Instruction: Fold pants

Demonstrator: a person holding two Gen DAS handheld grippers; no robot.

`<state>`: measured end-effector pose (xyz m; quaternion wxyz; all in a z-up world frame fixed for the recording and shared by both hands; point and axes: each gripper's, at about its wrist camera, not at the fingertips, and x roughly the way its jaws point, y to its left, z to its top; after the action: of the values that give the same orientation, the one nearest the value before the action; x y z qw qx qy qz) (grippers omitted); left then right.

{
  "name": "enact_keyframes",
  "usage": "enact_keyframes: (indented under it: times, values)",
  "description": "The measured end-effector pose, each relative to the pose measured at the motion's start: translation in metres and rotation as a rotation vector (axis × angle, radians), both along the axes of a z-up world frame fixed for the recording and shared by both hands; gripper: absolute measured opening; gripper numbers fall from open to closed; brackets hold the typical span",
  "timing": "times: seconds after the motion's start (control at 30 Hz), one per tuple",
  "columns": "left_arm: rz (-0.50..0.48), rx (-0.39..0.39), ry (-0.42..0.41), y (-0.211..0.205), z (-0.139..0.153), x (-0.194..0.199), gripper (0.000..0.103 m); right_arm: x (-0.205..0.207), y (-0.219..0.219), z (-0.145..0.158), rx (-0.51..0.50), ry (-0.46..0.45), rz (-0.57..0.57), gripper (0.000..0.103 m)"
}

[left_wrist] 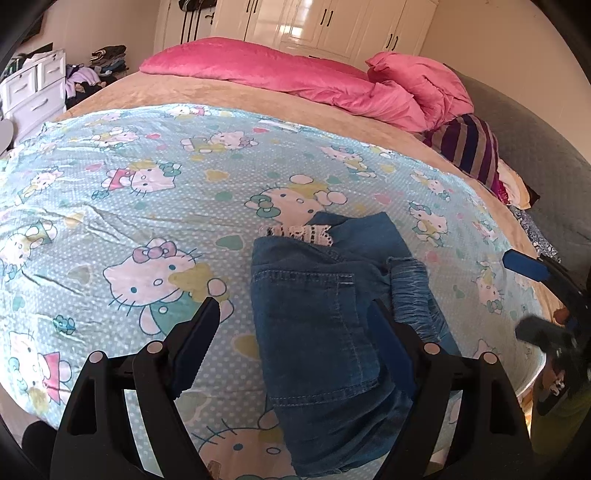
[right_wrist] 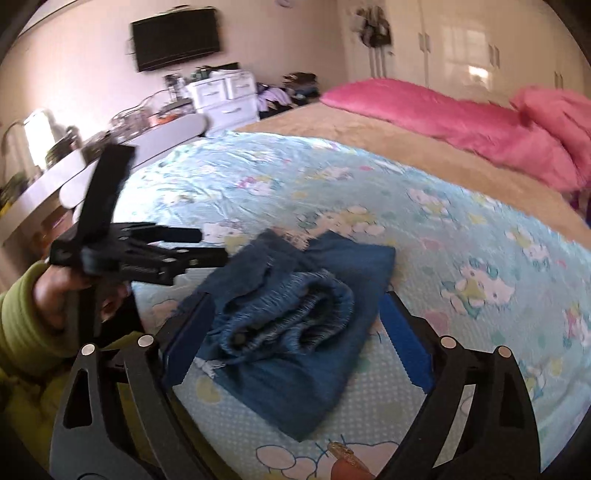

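Blue denim pants (left_wrist: pixel 325 332) lie folded into a small bundle on the cartoon-cat bedsheet (left_wrist: pixel 129 206), with a lace trim showing at the far end. My left gripper (left_wrist: pixel 295 310) hovers above them, open, pads off the cloth. In the right wrist view the pants (right_wrist: pixel 288 384) show their elastic waistband on top, and my right gripper (right_wrist: pixel 297 299) stands open over them with nothing gripped. The right gripper (left_wrist: pixel 532 299) also shows, blurred, at the right edge of the left wrist view. A hand in a green sleeve (right_wrist: pixel 22 325) holds the left gripper (right_wrist: pixel 210 245) just left of the bundle.
A pink duvet (left_wrist: pixel 295 77) and a striped cushion (left_wrist: pixel 469 147) lie at the bed's far side. White drawers (left_wrist: pixel 33 92) with piled clothes stand left. A cluttered desk (right_wrist: pixel 74 162), a wall TV (right_wrist: pixel 175 38) and wardrobes (left_wrist: pixel 332 26) line the room.
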<state>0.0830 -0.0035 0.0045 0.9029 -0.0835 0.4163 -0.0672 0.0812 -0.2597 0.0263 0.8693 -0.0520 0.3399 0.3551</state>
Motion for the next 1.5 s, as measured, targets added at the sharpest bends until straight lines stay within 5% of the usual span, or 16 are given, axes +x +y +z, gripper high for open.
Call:
enact_keyframes:
  times: [0.23, 0.3, 0.73, 0.87, 1.0, 1.5]
  values:
    - [0.017, -0.001, 0.037, 0.005, -0.015, 0.005, 0.081, 0.023, -0.001, -0.024, -0.016, 0.082, -0.088, 0.085]
    - [0.023, 0.003, 0.049, 0.006, -0.019, 0.007, 0.092, 0.031, -0.001, -0.031, -0.021, 0.112, -0.109, 0.085]
    - [0.023, -0.017, 0.106, 0.007, -0.045, 0.017, 0.092, 0.061, 0.003, -0.068, -0.012, 0.263, -0.143, 0.085]
    - [0.022, -0.031, 0.119, 0.006, -0.052, 0.023, 0.092, 0.067, 0.008, -0.079, 0.000, 0.309, -0.111, 0.070]
    - [0.016, -0.038, 0.120, 0.002, -0.055, 0.027, 0.092, 0.074, 0.015, -0.090, 0.023, 0.349, -0.083, 0.069]
    - [-0.046, -0.047, 0.120, -0.017, -0.058, 0.036, 0.090, 0.081, 0.022, -0.095, 0.061, 0.350, -0.036, 0.071]
